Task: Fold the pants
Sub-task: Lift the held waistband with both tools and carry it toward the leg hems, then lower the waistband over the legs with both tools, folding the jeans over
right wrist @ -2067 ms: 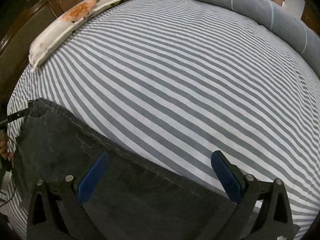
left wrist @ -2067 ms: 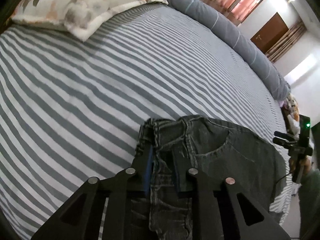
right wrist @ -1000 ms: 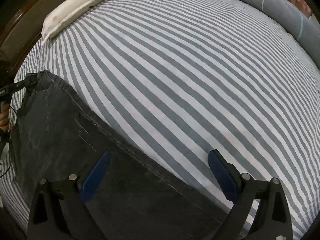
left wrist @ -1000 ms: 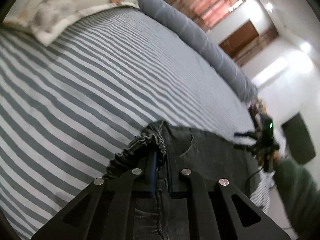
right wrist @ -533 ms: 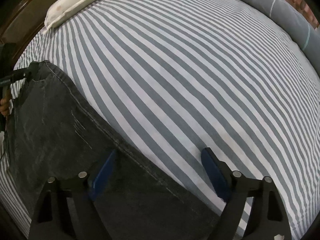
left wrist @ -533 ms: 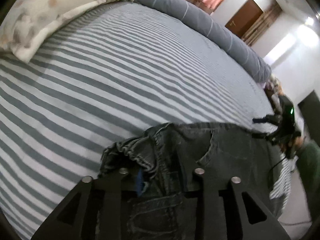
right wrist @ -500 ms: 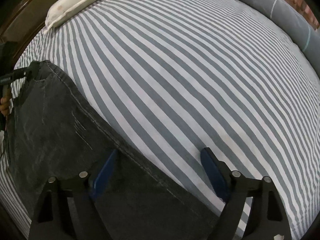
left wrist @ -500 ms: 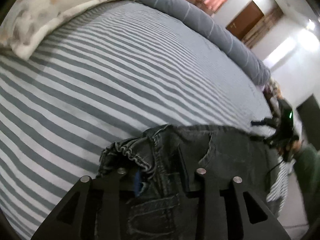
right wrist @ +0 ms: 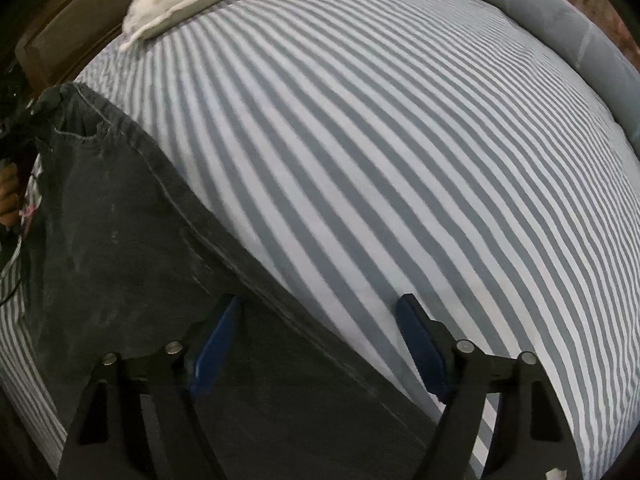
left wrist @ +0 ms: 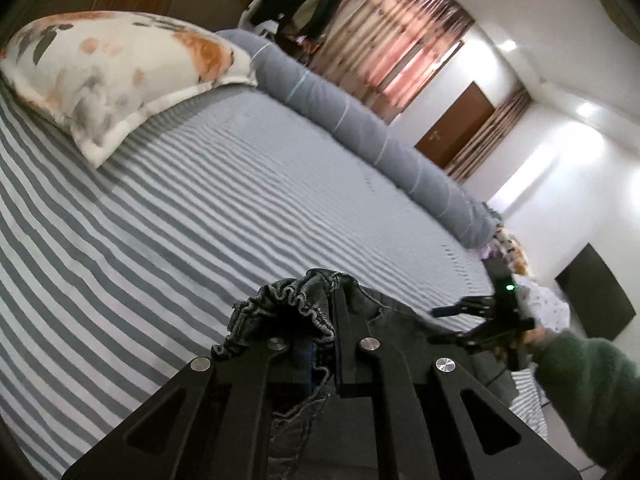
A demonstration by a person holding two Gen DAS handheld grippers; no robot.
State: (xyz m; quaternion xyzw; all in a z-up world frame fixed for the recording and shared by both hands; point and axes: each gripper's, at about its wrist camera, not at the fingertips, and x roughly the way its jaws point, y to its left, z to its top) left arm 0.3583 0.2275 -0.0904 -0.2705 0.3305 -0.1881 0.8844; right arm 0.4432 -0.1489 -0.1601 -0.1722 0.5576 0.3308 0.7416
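Dark grey jeans [right wrist: 132, 248] lie on the striped bed along its near edge. My left gripper [left wrist: 325, 322] is shut on the bunched elastic waistband [left wrist: 288, 300] and holds it lifted a little above the sheet. My right gripper [right wrist: 318, 312] is open, its blue-padded fingers [right wrist: 216, 338] straddling the upper seam of a trouser leg. The right gripper also shows far right in the left wrist view [left wrist: 486, 322], held by a hand in a green sleeve.
The bed has a grey and white striped sheet [right wrist: 400, 140]. A floral pillow [left wrist: 112, 72] lies at the head. A long grey bolster [left wrist: 380, 144] runs along the far side. A wooden headboard [right wrist: 60, 32] stands behind the pillow.
My left gripper opened briefly, then closed again on the waistband and tilted up. My right gripper slid forward along the trouser leg, staying open.
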